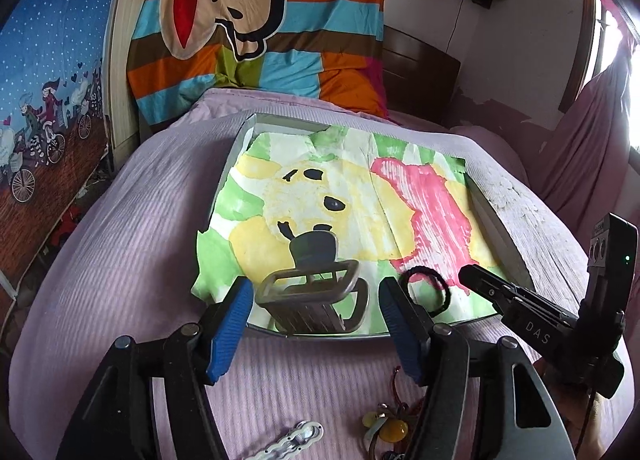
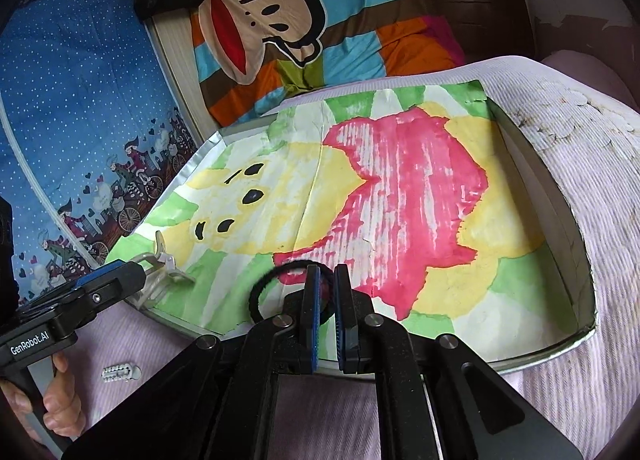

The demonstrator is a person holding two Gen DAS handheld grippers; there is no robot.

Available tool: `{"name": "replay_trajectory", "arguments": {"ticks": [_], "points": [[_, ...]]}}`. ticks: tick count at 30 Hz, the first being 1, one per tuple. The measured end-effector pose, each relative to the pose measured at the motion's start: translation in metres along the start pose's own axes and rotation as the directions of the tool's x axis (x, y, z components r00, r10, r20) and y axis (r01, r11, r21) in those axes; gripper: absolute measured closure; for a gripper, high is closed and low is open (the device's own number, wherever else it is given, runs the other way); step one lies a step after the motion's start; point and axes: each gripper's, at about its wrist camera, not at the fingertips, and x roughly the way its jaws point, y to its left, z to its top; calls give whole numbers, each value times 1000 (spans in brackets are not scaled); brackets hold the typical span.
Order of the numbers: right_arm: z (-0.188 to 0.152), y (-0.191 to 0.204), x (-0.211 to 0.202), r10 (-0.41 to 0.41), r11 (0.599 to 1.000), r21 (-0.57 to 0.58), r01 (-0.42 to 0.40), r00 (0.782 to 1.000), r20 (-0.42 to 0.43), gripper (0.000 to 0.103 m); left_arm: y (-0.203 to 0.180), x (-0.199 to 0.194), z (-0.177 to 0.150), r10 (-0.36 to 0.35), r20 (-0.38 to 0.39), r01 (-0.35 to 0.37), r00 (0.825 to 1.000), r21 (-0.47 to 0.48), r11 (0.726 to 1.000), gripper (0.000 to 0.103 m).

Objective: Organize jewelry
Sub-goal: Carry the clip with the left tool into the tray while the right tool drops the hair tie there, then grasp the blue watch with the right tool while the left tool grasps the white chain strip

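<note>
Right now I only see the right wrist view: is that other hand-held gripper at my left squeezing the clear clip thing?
Observer: No. In the left wrist view, the left hand-held gripper has its fingers wide apart on either side of the hair claw, and they seem clear of it.
Operator: Is any jewelry outside the tray?
Observer: Yes. Besides the silvery clip you can see, a charm bunch with yellow beads and a red cord lies on the purple bedspread, in front of the tray.
Operator: Anything on my own gripper I can't see?
Observer: From the side, a small green light glows on the body of the right hand-held gripper.
</note>
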Motion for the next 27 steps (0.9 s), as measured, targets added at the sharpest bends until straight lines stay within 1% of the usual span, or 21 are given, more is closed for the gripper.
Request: {"name": "replay_trajectory", "arguments": {"ticks": [1,2,3,4,5,6,7,8,9,11,12,14,17,20,23,27], "points": [[-1,-1,-5,4,1000,1,-4,1000,17,91,1,-5,-2,-2,10,2,1000,-1,1000,36],[-2,-2,-10,6,1000,1,-6,1000,31,82,0,-9,-4,0,24,0,1000,2,1000,32],[-3,-2,-17,2,1000,0,-2,999,50,76,0,-16,-6,2,43,-3,999,9,1000,25],[-5,-3,-25,3,1000,0,-3,997,75,64,-1,-22,-9,7,66,-9,998,20,1000,20],[-6,-3,-33,5,1000,0,-5,995,99,58,-2,-28,-11,13,87,-16,996,35,999,19],[-7,-4,-42,5,1000,-2,-5,992,124,56,-4,-34,-14,18,104,-23,994,53,998,16],[-9,-3,-51,8,1000,-5,-7,989,145,52,-5,-40,-17,23,117,-32,993,69,997,11],[-10,-4,-59,10,1000,-6,-9,986,165,45,-6,-45,-21,27,132,-38,991,80,996,9],[-12,-4,-68,8,1000,-7,-7,982,186,40,-6,-51,-24,28,149,-42,988,87,995,6],[-18,-4,-85,6,1000,-6,-5,973,233,26,-5,-62,-31,25,181,-43,983,94,995,3],[-21,-3,-94,6,1000,-6,-5,967,253,23,-4,-67,-34,25,194,-45,981,96,994,1],[-28,0,-111,9,1000,-12,-6,958,288,14,-3,-77,-41,29,216,-52,976,101,994,0],[-44,8,-134,2,1000,-30,8,947,323,7,-4,-91,-52,37,245,-68,969,116,991,0],[-59,17,-149,-15,999,-29,26,942,336,6,-3,-104,-64,51,263,-87,963,126,988,0],[-74,24,-159,-33,999,-8,37,943,332,4,-1,-112,-76,64,266,-101,962,129,986,0],[-92,35,-163,-39,999,-16,46,951,305,3,9,-117,-86,77,248,-108,966,116,987,0]]}}
